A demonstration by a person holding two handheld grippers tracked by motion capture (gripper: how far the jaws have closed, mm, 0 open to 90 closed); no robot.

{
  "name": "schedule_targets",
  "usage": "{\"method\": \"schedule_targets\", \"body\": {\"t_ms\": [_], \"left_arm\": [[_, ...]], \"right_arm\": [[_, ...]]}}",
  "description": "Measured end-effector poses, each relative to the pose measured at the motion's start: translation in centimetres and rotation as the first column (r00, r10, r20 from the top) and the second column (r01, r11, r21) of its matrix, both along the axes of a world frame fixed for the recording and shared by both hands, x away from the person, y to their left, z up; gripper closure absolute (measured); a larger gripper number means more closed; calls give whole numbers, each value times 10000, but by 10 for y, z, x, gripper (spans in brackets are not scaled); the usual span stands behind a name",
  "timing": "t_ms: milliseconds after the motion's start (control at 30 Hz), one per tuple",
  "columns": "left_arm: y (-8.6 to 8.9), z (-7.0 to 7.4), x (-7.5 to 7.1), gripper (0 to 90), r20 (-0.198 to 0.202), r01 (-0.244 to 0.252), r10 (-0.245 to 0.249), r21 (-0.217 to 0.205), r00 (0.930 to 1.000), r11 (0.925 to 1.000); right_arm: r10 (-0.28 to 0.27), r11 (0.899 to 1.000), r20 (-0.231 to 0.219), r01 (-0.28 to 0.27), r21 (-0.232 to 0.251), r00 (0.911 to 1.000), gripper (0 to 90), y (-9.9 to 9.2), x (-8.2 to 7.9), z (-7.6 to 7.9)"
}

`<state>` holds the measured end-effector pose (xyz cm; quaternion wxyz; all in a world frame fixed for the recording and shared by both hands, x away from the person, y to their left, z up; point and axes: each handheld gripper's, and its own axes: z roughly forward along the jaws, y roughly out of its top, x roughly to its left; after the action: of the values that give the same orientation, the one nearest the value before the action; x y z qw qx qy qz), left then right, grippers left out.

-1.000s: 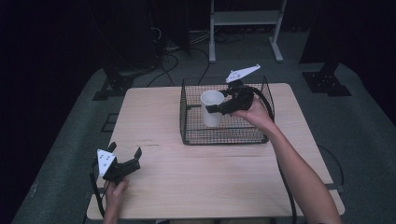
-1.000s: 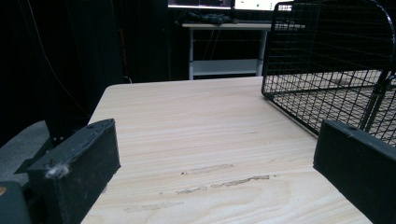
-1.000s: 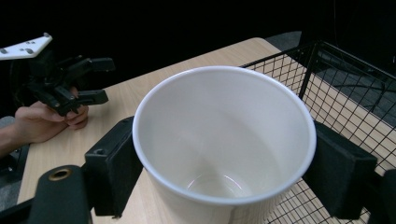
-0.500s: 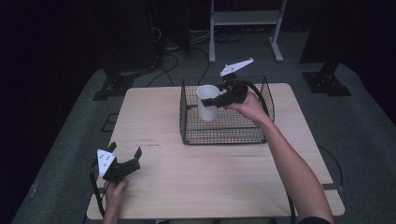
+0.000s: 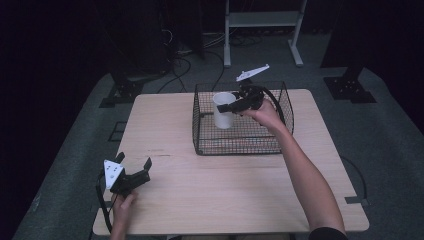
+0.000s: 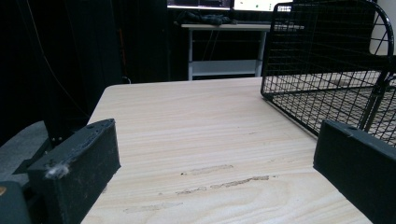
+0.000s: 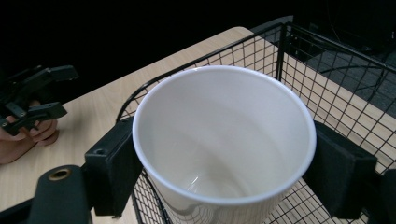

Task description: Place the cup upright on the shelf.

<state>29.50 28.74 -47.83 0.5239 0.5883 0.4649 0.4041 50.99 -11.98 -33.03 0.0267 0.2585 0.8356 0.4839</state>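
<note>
A white paper cup [image 5: 223,111] [image 7: 224,140] hangs upright over the black wire basket [image 5: 243,142], near the basket's back left part. My right gripper [image 5: 228,107] [image 7: 224,168] is shut on the cup, one jaw on each side just under the rim. The cup's inside looks empty. My left gripper [image 5: 135,166] rests on the table near the front left corner, open with nothing between its jaws; in the left gripper view bare wood lies between them and the basket [image 6: 336,70] stands ahead to the right.
The wooden table [image 5: 200,200] has dark scuff marks [image 6: 224,179] in front of the left gripper. A white shelf frame [image 5: 260,20] and cables stand on the floor beyond the table's far edge.
My right gripper has carried the cup up and to the left inside the basket's outline. The left gripper has stayed still.
</note>
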Motion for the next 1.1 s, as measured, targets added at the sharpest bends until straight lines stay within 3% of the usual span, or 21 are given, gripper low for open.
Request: {"method": "schedule_targets", "body": {"t_ms": [1100], "left_arm": [[0,0,0,0,-1,12,-12,-7,10000,10000]], "right_arm": [[-279,9987,-394,262,-431,9988,189,8,21,-38]]}}
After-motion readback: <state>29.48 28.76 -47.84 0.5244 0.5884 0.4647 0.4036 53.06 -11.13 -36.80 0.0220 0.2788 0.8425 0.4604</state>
